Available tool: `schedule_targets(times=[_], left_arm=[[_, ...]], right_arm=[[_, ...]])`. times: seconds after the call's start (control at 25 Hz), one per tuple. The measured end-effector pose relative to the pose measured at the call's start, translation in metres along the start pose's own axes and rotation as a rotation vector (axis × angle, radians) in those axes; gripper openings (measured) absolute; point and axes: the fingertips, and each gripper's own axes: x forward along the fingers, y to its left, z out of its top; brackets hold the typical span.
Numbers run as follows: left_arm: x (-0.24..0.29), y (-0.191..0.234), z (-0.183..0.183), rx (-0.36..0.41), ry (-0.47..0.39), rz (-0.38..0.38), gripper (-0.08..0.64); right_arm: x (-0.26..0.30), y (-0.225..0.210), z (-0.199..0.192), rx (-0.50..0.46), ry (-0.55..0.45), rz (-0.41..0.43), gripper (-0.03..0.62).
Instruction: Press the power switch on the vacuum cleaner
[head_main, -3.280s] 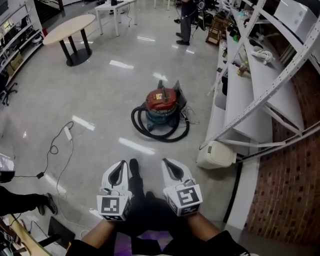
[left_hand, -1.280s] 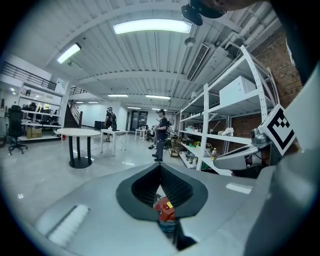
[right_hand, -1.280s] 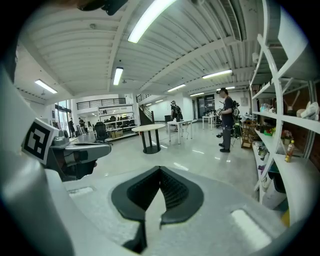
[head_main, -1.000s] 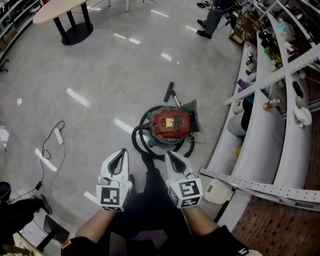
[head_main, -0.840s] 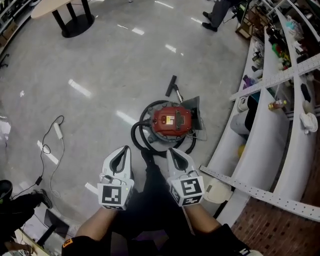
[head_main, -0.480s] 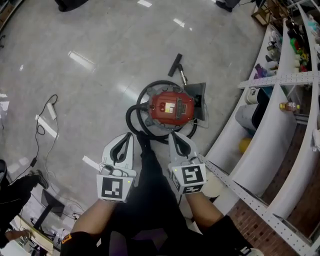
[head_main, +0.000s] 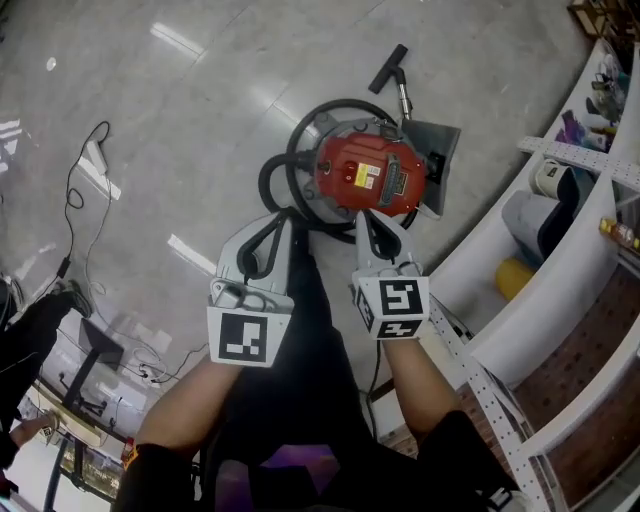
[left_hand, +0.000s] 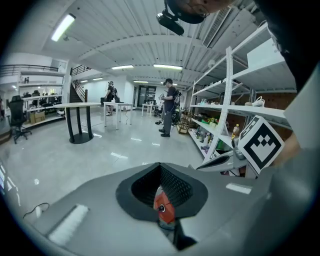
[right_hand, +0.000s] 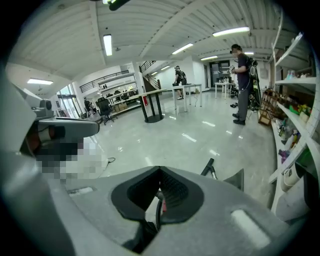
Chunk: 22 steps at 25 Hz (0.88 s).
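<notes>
The vacuum cleaner (head_main: 368, 177) stands on the grey floor, a round drum with a red top that carries a yellow label and a black panel. Its black hose (head_main: 296, 165) coils around it. My left gripper (head_main: 283, 224) is shut, its tip over the hose at the drum's near left. My right gripper (head_main: 374, 220) is also shut and points at the drum's near edge, just short of the red top. In the left gripper view the shut jaws (left_hand: 160, 164) frame a piece of the red drum (left_hand: 163, 210). The right gripper (right_hand: 160, 169) holds nothing.
White curved shelving (head_main: 560, 250) runs along the right, close to the vacuum. The floor nozzle (head_main: 388, 68) lies beyond the drum, a grey flat piece (head_main: 438, 150) beside it. A cable with a power strip (head_main: 95, 155) lies left. A person (right_hand: 243, 85) stands farther off.
The vacuum has come much nearer, from mid-floor to right beyond my gripper tips. Both grippers stay shut and side by side; the view now looks almost straight down.
</notes>
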Motion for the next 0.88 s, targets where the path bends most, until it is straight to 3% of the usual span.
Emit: schedule_targets(times=[0.44,0.88], left_arm=[[0.069,0.021,-0.05,-0.072,0.029,0.007,0.014],[0.12,0.025,-0.117,-0.115,0.151,0.004,0.014]], right_arm=[[0.08,-0.037,-0.04,0.035,0.087,-0.021,-0.008],[0.137,-0.062,-0.092,0.065,0.185,-0.043,-0.008]])
